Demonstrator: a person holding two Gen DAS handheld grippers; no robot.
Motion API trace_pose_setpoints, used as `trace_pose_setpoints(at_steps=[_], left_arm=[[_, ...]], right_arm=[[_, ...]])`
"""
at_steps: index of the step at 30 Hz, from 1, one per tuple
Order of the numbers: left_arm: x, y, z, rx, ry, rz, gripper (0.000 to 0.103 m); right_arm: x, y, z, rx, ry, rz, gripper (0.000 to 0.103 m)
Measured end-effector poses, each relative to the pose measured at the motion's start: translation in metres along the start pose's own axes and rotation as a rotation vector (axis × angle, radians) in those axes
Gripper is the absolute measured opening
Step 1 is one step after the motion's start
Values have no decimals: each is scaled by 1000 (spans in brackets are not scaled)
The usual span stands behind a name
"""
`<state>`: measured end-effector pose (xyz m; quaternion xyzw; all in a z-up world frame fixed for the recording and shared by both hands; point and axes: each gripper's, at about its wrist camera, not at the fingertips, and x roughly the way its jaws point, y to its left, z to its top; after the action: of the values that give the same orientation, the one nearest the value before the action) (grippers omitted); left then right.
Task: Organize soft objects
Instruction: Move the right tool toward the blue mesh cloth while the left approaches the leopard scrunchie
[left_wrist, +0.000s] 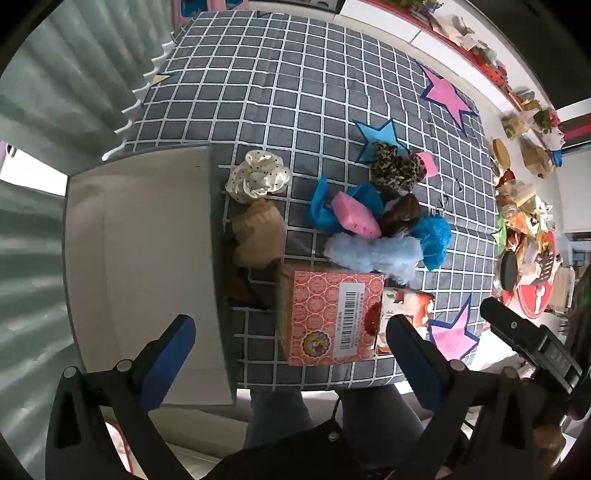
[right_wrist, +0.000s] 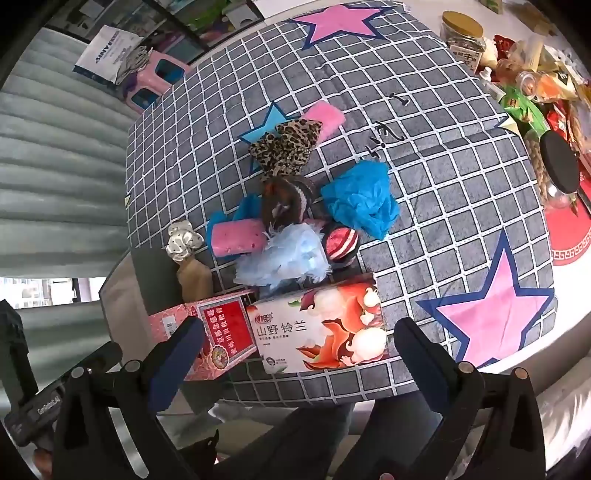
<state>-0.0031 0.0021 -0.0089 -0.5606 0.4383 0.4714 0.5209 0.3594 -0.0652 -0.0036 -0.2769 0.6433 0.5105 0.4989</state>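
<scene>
A heap of soft things lies mid-table on the checked cloth: a pink sponge, a pale blue fluffy puff, blue mesh puffs, a leopard-print scrunchie, a dark brown woolly item, a white dotted scrunchie and a beige knit piece. My left gripper hangs open above the pink carton, holding nothing. My right gripper is open above the tissue box, also holding nothing.
A white open box stands left of the heap. Jars, snack packets and a red mat crowd the table's right side. The person's legs show below the near table edge. A ribbed grey-green cushion lies at left.
</scene>
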Motion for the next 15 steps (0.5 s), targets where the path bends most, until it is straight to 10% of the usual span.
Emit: trace_pose_setpoints(at_steps=[4,15], left_arm=[[52,73,21,20,-6,10,103],[67,72,31,18,15,15,103]], right_arm=[[-1,-2,3,14,0,-4,103],[1,-10,11,24,-34,-24,103]])
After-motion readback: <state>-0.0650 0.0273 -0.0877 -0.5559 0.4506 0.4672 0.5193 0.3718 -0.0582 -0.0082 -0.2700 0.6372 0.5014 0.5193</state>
